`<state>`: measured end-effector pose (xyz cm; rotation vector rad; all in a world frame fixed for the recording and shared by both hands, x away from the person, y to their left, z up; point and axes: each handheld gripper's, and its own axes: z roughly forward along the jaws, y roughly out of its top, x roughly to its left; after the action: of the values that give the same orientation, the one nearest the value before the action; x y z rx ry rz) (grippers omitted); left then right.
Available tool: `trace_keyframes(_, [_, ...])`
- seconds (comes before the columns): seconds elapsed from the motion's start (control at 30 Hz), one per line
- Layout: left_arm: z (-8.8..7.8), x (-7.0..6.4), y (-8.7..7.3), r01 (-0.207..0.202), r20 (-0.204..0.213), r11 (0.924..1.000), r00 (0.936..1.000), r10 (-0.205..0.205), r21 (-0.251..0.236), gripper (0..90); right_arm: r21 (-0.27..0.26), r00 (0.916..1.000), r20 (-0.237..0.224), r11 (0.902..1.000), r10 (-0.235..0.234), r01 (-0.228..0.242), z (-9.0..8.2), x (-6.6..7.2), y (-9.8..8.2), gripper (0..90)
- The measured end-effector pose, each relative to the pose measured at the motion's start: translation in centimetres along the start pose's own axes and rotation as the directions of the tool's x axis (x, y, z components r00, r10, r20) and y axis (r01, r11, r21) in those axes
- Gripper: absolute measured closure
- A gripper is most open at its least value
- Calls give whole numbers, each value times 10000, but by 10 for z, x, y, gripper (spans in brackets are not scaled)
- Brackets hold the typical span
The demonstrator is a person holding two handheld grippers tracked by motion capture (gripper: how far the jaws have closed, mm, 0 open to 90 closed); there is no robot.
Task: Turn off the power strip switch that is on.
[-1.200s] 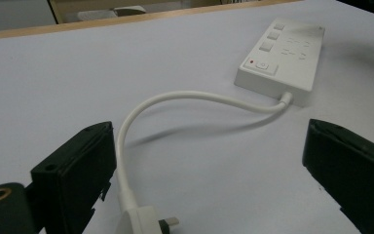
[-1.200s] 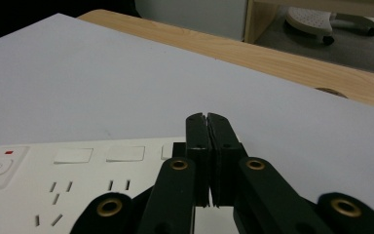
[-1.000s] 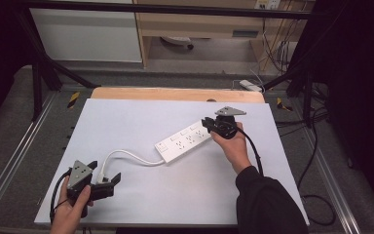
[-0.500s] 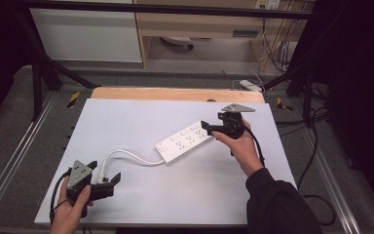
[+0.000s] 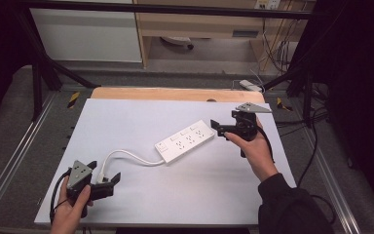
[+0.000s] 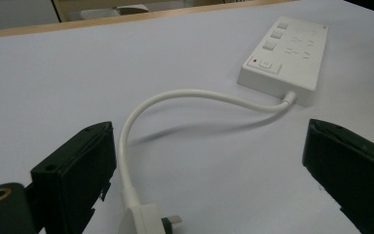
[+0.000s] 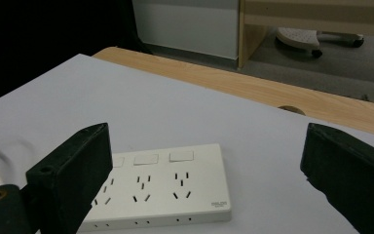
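Observation:
A white power strip (image 5: 185,141) lies slantwise in the middle of the white table top (image 5: 141,117). Its white cable (image 5: 126,156) curves to a plug (image 5: 102,176) at the front left. My left gripper (image 5: 104,171) rests there, open, the plug (image 6: 146,219) lying loose between its jaws close to the left one. The cable (image 6: 175,95) runs on to the strip (image 6: 287,53). My right gripper (image 5: 216,127) hovers just off the strip's right end. Its jaws have just been opening and stand wide with nothing between them, the strip (image 7: 160,192) lying below and ahead.
A bare wooden band (image 5: 175,93) with a round hole (image 5: 210,100) runs along the table's far edge. Metal rails flank the table. Beyond it are a white adapter (image 5: 250,85) on the floor, cables and a chair base (image 5: 175,43).
The right gripper has let go of the strip's end, opened wide, and drawn back to the right and upward. The left gripper and the plug have stayed put.

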<state>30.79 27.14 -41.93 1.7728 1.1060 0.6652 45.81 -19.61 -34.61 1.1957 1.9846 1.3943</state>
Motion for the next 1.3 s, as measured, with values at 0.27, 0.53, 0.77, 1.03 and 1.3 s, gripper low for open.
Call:
trace_keyframes(0.27, [0, 0, 0, 25, -28, 10000, 10000, -25, 29, 56, -381, 9990, 146, 9983, -424, 430, -20, -8, -9, 32])
trace_keyframes(0.53, [0, -1, 0, -30, -70, 10000, 10000, 30, -25, 56, -704, 9991, 165, 9968, -379, 390, -43, -17, -20, 29])
trace_keyframes(0.77, [0, -1, 0, -11, -59, 10000, 10000, 11, -13, 56, -1175, 9986, 485, 9927, -225, 281, -68, -28, -35, 50])
trace_keyframes(1.03, [-1, -2, 0, -51, -65, 10000, 10000, 51, -25, 56, -1823, 9959, 875, 9825, -230, 387, -90, -36, -60, 30])
trace_keyframes(1.3, [-1, -2, 0, -34, -62, 10000, 10000, 33, -59, 56, -1683, 9961, 885, 9855, -52, 201, -96, -37, -86, 23])
